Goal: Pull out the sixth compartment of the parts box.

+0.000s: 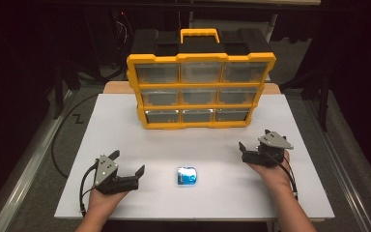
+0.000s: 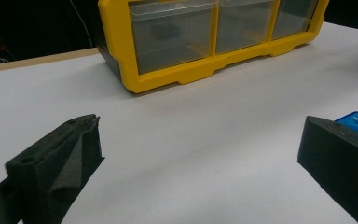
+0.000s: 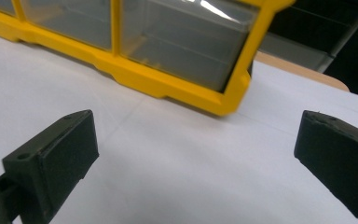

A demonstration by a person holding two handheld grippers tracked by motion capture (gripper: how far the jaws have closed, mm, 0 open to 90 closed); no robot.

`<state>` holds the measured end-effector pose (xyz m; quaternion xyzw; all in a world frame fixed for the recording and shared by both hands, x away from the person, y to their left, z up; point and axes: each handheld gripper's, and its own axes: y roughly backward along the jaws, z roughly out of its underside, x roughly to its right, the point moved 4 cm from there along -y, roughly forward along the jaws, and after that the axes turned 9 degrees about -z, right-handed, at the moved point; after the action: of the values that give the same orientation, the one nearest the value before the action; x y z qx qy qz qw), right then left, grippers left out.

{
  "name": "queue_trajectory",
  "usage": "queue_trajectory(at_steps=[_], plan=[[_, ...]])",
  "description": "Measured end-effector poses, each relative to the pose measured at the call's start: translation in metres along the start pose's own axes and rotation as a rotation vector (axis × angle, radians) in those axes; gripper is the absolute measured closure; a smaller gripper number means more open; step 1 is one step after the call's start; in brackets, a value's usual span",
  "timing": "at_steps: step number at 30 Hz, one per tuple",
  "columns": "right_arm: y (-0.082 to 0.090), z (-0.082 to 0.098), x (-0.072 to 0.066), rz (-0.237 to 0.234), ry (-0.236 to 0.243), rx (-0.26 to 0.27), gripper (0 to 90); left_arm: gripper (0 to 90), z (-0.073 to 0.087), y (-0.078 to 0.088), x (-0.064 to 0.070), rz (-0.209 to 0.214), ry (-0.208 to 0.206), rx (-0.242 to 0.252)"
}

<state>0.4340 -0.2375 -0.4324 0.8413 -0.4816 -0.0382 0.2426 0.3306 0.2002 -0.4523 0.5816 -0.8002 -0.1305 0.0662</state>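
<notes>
A flat white rectangular tabletop (image 1: 125, 125) lies over a pale wooden board whose edge shows at 12 o'clock, and the room around it is dark, with grey floor and black cables at 9 o'clock. A yellow-framed plastic organiser cabinet with nine clear drawers and a yellow carry handle (image 1: 200, 89) stands upright at the table's 12 o'clock side. A small blue glossy rounded-square packet (image 1: 187, 176) lies flat near the 6 o'clock edge, between the two hands; its printing is too small to read, possibly a wrapped wipe. The left gripper (image 1: 128, 163), at 7 o'clock, has its black jaws spread wide and grips nothing; in the left gripper view the packet's corner peeks just behind one jaw. The right gripper (image 1: 255, 140), at 4 o'clock, is likewise wide apart and empty, aimed at the cabinet's lower corner
</notes>
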Motion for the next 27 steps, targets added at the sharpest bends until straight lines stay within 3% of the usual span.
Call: queue_trajectory(at_steps=[3,6,18,27], plan=[[0.003,0.001,0.001,-0.008,-0.021,0.01,0.9,0.7,0.0,0.0,0.001,0.003,-0.002,0.005],[0.003,0.001,0.0,-0.005,-0.003,0.001,0.9,0.7,0.0,0.0,0.001,0.004,-0.006,0.003],[-0.001,0.004,-0.015,-0.006,0.126,-0.046,1.0,0.7,0.001,0.0,0.002,0.006,-0.011,-0.005],[-0.003,0.006,-0.021,-0.022,0.185,-0.078,1.1,0.9,0.001,0.0,0.002,0.013,-0.006,-0.007]])
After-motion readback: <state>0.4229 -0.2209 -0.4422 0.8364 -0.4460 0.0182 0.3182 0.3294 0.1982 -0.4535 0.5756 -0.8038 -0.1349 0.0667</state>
